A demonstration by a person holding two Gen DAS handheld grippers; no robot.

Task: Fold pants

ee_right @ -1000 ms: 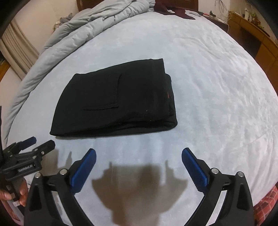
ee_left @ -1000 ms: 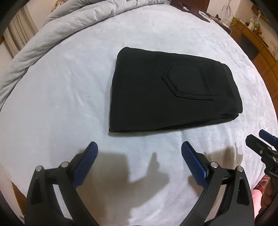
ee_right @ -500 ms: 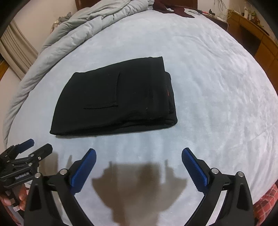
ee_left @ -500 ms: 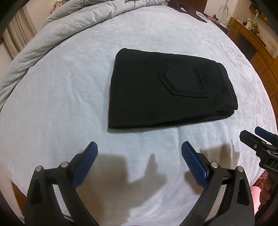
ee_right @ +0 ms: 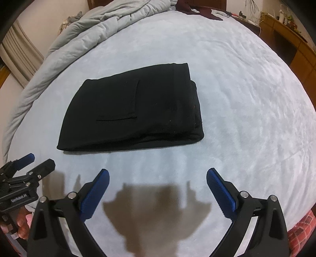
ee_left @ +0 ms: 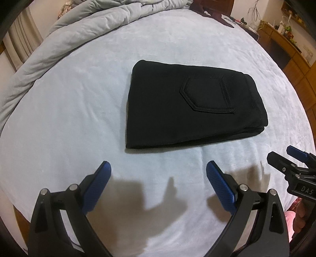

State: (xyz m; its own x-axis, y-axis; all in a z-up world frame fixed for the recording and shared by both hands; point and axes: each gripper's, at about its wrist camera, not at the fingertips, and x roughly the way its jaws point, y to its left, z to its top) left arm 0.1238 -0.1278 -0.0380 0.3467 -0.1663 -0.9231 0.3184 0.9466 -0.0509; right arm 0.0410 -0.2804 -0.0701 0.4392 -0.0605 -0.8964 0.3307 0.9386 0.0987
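The black pants (ee_left: 189, 104) lie folded into a compact rectangle on the pale blue bed, back pocket facing up. They also show in the right wrist view (ee_right: 134, 110). My left gripper (ee_left: 158, 178) is open and empty, held above the bed just in front of the pants. My right gripper (ee_right: 158, 181) is open and empty, likewise in front of the pants. The right gripper also shows at the right edge of the left wrist view (ee_left: 292, 168). The left gripper shows at the left edge of the right wrist view (ee_right: 25, 170).
A rumpled grey duvet (ee_left: 79, 33) lies along the far left of the bed (ee_right: 246, 98). A dark garment (ee_right: 197, 10) lies at the bed's far end. Wooden furniture (ee_left: 292, 45) with small items stands to the right.
Both grippers have drawn back a little from the pants and stay open. The pants have not moved.
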